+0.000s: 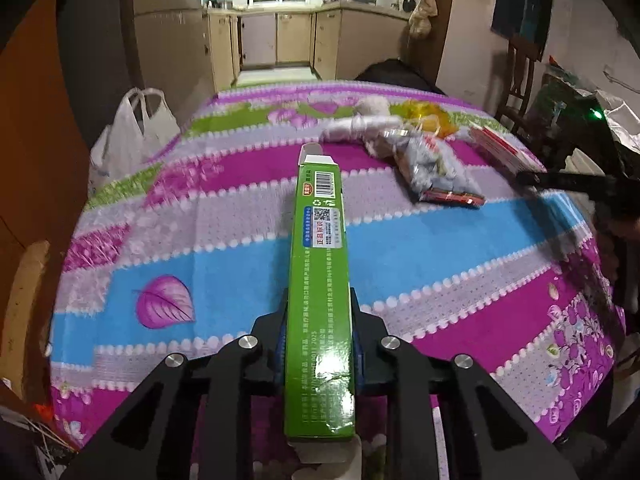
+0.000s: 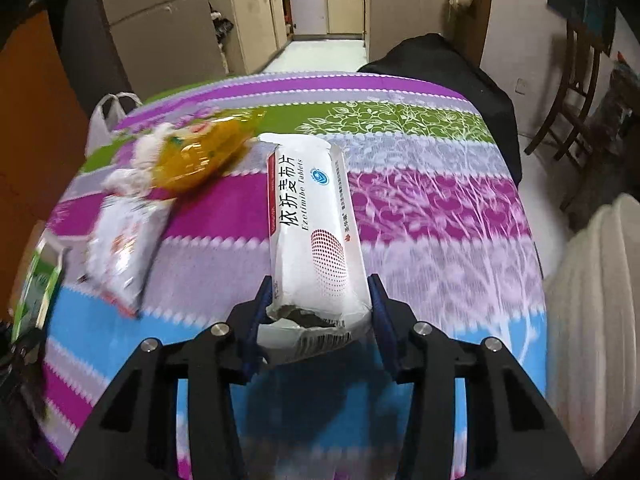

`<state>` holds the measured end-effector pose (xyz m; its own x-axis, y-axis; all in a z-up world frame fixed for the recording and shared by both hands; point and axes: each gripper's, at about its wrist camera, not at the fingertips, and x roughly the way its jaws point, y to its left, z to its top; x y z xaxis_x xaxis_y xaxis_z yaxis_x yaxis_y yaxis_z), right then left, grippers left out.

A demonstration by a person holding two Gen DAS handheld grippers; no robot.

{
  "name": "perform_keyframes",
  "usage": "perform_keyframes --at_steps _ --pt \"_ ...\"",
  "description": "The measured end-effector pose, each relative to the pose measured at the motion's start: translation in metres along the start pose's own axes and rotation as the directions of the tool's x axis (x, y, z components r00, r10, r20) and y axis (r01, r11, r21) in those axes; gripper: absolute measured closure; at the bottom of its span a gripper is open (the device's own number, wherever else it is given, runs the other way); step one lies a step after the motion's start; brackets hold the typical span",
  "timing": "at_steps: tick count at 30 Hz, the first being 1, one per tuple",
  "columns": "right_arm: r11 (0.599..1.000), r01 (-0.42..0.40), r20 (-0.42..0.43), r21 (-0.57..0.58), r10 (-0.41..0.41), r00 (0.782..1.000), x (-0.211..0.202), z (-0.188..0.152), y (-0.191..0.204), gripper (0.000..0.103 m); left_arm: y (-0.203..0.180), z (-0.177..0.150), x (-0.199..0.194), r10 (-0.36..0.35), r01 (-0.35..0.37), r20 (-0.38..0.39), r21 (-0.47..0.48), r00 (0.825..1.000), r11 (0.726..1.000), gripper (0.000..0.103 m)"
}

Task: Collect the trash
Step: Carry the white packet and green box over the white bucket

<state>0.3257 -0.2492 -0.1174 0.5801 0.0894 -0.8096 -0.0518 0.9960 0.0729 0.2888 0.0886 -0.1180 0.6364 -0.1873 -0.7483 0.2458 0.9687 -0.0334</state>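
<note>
A long green carton [image 1: 320,276] is clamped between the fingers of the left gripper [image 1: 319,332], its near end projecting back past the pads and its open far flap pointing straight ahead over the striped blanket [image 1: 200,264]; ahead and to the right of that gripper a clear wrapper with a red edge [image 1: 436,174], crumpled white paper [image 1: 362,124] and a yellow wrapper [image 1: 424,114] are seen lying together on the blanket; a white plastic bag [image 1: 132,128] is hung off the blanket's edge far ahead to the left. A white tablet box [image 2: 316,232] is gripped at its torn near end by the right gripper [image 2: 318,300], both blue pads being pressed against its sides; the box is pointed forward; the yellow wrapper [image 2: 204,156] and a blurred white packet [image 2: 124,240] are found ahead to its left.
</note>
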Motion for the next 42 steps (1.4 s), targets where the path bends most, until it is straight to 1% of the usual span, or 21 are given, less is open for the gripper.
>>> perform_keyframes --at_steps 4,6,7,10,13,17,21,24,26,28,29,30,31,32,35,37,38,39,41,42 --pt "0.998 -0.056 0.011 0.009 0.056 0.998 -0.033 -0.013 -0.003 0.059 -0.014 0.017 -0.020 -0.012 0.010 0.045 0.035 0.999 0.999 0.078" --pt "0.996 -0.092 0.020 0.017 0.091 0.996 -0.056 -0.016 -0.005 0.059 -0.028 0.034 -0.029 -0.011 0.006 0.067 0.068 0.998 0.998 0.078" --pt "0.994 -0.105 0.023 0.019 0.105 0.994 -0.062 -0.017 -0.005 0.059 -0.033 0.042 -0.031 -0.021 0.015 0.070 0.077 0.997 0.997 0.078" --pt "0.987 -0.159 0.053 0.032 0.158 0.986 -0.103 -0.016 -0.010 0.059 -0.056 0.071 -0.042 -0.051 0.039 0.095 0.123 0.994 0.992 0.078" --pt "0.976 -0.205 0.068 0.073 0.200 0.977 -0.134 -0.012 -0.022 0.059 -0.087 0.100 -0.050 -0.082 0.059 0.119 0.187 0.990 0.981 0.078" --pt "0.972 -0.207 0.098 0.109 0.196 0.976 -0.170 -0.007 -0.046 0.059 -0.138 0.135 -0.060 -0.151 0.099 0.161 0.293 0.975 0.951 0.078" --pt "0.974 -0.157 0.126 0.165 0.137 0.983 -0.204 -0.004 -0.083 0.059 -0.191 0.171 -0.057 -0.210 0.140 0.150 0.378 0.966 0.915 0.078" --pt "0.969 -0.081 0.130 0.234 0.052 0.990 -0.228 -0.004 -0.125 0.059 -0.237 0.198 -0.050 -0.273 0.201 0.112 0.431 0.956 0.880 0.078" --pt "0.961 -0.039 0.123 0.275 0.005 0.992 -0.239 -0.005 -0.149 0.059 -0.274 0.218 -0.046 -0.318 0.243 0.088 0.465 0.944 0.851 0.078" --pt "0.947 0.029 0.105 0.319 -0.066 0.992 -0.250 -0.005 -0.179 0.059 -0.307 0.234 -0.040 -0.355 0.282 0.060 0.491 0.933 0.824 0.078" --pt "0.942 0.052 0.095 0.331 -0.088 0.992 -0.251 -0.004 -0.187 0.059 -0.321 0.238 -0.037 -0.370 0.300 0.044 0.501 0.928 0.812 0.078" --pt "0.933 0.090 0.073 0.350 -0.123 0.990 -0.254 -0.005 -0.202 0.059 -0.336 0.244 -0.033 -0.387 0.322 0.023 0.511 0.922 0.797 0.078" --pt "0.926 0.112 0.059 0.361 -0.142 0.988 -0.255 -0.005 -0.211 0.059 -0.357 0.249 -0.027 -0.406 0.351 -0.011 0.524 0.914 0.776 0.078" --pt "0.916 0.147 0.036 0.374 -0.172 0.984 -0.256 -0.006 -0.224 0.059 -0.375 0.253 -0.022 -0.417 0.369 -0.035 0.535 0.908 0.760 0.078" --pt "0.893 0.231 -0.017 0.385 -0.243 0.970 -0.253 -0.012 -0.244 0.059 -0.426 0.258 0.000 -0.435 0.423 -0.121 0.559 0.892 0.713 0.078" --pt "0.878 0.267 -0.054 0.398 -0.267 0.962 -0.250 -0.020 -0.258 0.058 -0.456 0.257 0.016 -0.439 0.451 -0.169 0.572 0.883 0.685 0.078" --pt "0.873 0.275 -0.070 0.403 -0.270 0.960 -0.246 -0.023 -0.263 0.058 -0.470 0.255 0.024 -0.443 0.469 -0.198 0.577 0.875 0.668 0.078" --pt "0.869 0.282 -0.084 0.407 -0.272 0.959 -0.243 -0.025 -0.268 0.058 -0.487 0.253 0.033 -0.438 0.478 -0.220 0.586 0.871 0.655 0.078" --pt "0.863 0.287 -0.114 0.415 -0.264 0.958 -0.236 -0.031 -0.273 0.058 -0.507 0.244 0.048 -0.427 0.490 -0.256 0.594 0.867 0.638 0.078" --pt "0.862 0.289 -0.126 0.417 -0.260 0.957 -0.232 -0.033 -0.275 0.058 -0.516 0.239 0.057 -0.412 0.488 -0.270 0.596 0.870 0.638 0.078"
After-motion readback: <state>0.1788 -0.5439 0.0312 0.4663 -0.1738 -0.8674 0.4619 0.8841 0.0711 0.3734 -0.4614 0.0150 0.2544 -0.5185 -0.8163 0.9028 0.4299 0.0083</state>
